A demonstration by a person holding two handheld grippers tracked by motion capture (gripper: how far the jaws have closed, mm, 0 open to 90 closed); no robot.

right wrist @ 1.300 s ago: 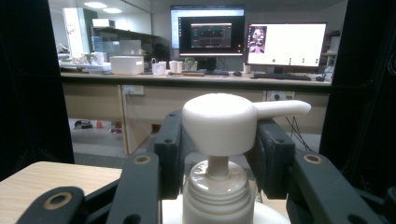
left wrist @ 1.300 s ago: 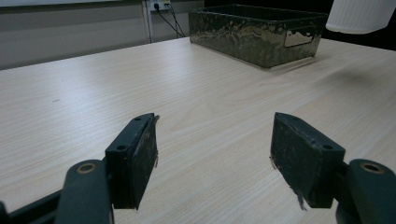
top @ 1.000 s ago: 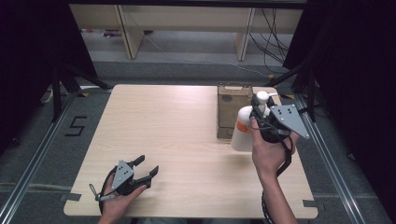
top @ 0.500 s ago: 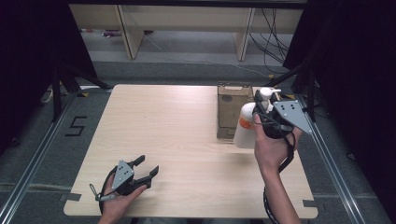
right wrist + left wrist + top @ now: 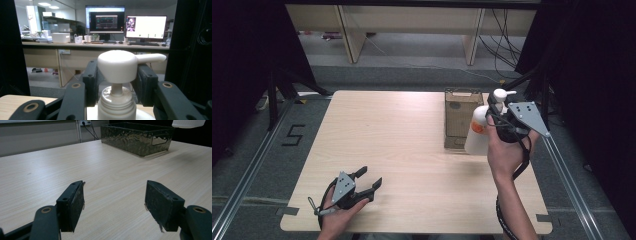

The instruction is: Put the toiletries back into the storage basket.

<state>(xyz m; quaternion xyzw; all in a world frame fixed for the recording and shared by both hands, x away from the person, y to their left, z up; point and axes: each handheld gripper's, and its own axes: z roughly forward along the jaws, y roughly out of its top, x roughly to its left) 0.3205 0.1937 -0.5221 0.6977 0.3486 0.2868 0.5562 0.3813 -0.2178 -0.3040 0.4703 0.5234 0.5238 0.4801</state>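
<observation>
Even overhead light falls on the pale tabletop (image 5: pixel 412 135), while its surroundings in the high view sink into near black. A soft shadow lies beside the metal box (image 5: pixel 137 137), whose wall carries mottled glare. In the right gripper view the monitors (image 5: pixel 126 22) glow bright and slightly blown out.

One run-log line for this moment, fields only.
right tongs: shut on bottle, lifted beside bin | left tongs: open, empty, low over table
</observation>
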